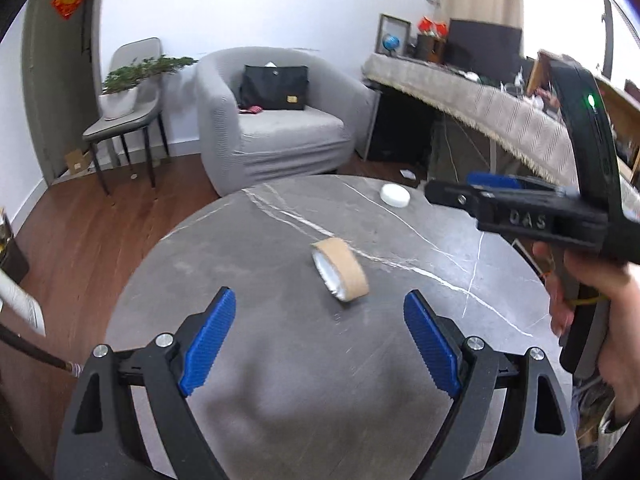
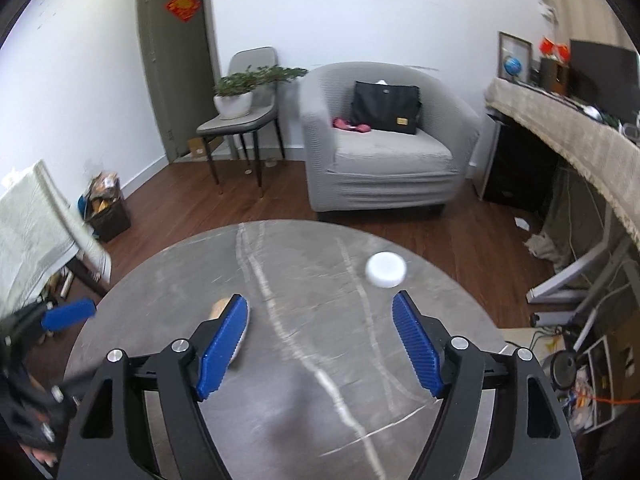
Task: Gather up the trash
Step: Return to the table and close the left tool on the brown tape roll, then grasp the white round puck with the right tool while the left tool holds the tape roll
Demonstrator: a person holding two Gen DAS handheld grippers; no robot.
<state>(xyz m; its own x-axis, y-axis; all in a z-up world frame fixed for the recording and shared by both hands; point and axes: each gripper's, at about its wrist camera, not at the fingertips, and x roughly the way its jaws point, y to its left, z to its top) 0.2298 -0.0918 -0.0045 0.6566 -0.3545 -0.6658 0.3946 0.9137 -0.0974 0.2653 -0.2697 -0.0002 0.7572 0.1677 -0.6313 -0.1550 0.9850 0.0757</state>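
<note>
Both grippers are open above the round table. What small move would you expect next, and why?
Probably the left gripper eases forward and down to straddle the brown cardboard tape roll. It is open and empty, and the roll lies on the grey marble table just ahead of its fingertips. The right gripper, also open, points nearer the white round lid.

The tape roll [image 1: 340, 275] lies on its side near the centre of the round table [image 1: 280, 360]. The lid [image 1: 395, 195] lies flat near the table's far right edge, well apart from the roll. Beyond the far edge stands an armchair [image 1: 276, 128] carrying a bag [image 1: 275, 87]. A chair [image 1: 128, 120] bearing a potted plant [image 1: 124, 88] stands left of the armchair.
</note>
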